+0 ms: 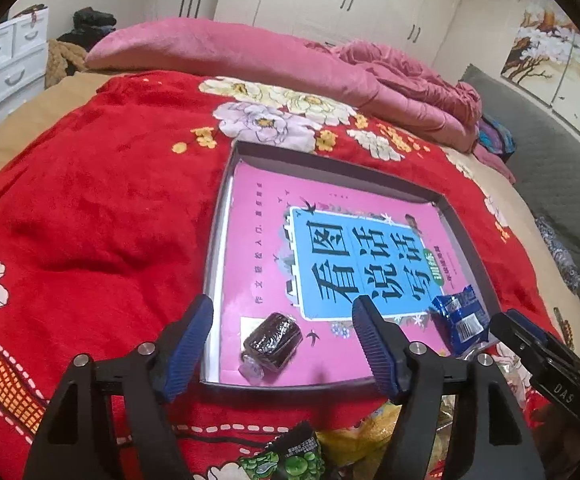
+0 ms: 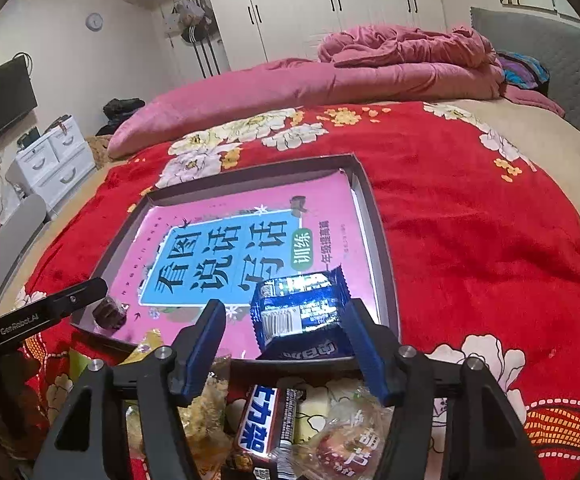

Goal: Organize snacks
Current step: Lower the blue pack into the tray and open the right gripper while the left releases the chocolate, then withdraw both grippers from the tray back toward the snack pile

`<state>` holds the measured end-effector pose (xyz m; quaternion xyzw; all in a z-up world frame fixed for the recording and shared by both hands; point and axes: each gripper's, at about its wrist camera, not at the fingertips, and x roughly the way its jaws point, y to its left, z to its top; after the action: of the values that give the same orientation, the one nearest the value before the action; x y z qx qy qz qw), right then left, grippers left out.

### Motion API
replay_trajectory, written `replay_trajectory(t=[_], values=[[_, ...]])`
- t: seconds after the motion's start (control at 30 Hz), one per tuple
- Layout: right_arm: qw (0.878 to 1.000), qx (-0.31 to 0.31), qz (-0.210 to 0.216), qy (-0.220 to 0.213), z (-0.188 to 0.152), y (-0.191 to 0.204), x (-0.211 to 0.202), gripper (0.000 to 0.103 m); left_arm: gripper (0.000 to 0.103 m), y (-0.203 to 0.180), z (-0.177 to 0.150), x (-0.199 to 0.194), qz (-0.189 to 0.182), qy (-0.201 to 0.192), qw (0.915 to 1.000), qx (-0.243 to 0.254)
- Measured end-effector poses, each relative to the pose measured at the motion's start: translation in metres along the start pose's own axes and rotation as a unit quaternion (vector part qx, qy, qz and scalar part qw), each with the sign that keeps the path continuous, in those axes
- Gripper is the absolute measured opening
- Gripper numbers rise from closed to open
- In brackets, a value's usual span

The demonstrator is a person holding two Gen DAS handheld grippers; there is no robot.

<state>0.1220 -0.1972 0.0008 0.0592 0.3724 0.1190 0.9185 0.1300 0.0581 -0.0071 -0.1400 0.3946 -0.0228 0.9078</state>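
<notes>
Left wrist view: releasing brown candy into tray, left gripper spread clear, right gripper parted around blue packet lying in tray; next, probably fetching another snack from the near pile.

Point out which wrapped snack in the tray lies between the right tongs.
The blue-wrapped snack at the tray's near right corner; the dark brown one lies at the near left corner, by the left tongs.

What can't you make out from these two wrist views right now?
- Loose snack pile, right wrist view: cut off by the bottom edge and hidden behind the right gripper.
- Green packet, left wrist view: cropped by the frame edge.
- Blue packet: whether the right pad touches it is unclear.
- Book small print: too small.
</notes>
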Motion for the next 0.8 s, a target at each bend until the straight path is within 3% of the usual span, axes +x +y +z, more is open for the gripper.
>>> replay_trajectory(t=[0.8], values=[[0.999, -0.011, -0.019, -0.036, -0.002, 0.006, -0.026, 0.083, 0.078, -0.001, -0.013, -0.030, 0.011, -0.015, 0.9998, -0.001]])
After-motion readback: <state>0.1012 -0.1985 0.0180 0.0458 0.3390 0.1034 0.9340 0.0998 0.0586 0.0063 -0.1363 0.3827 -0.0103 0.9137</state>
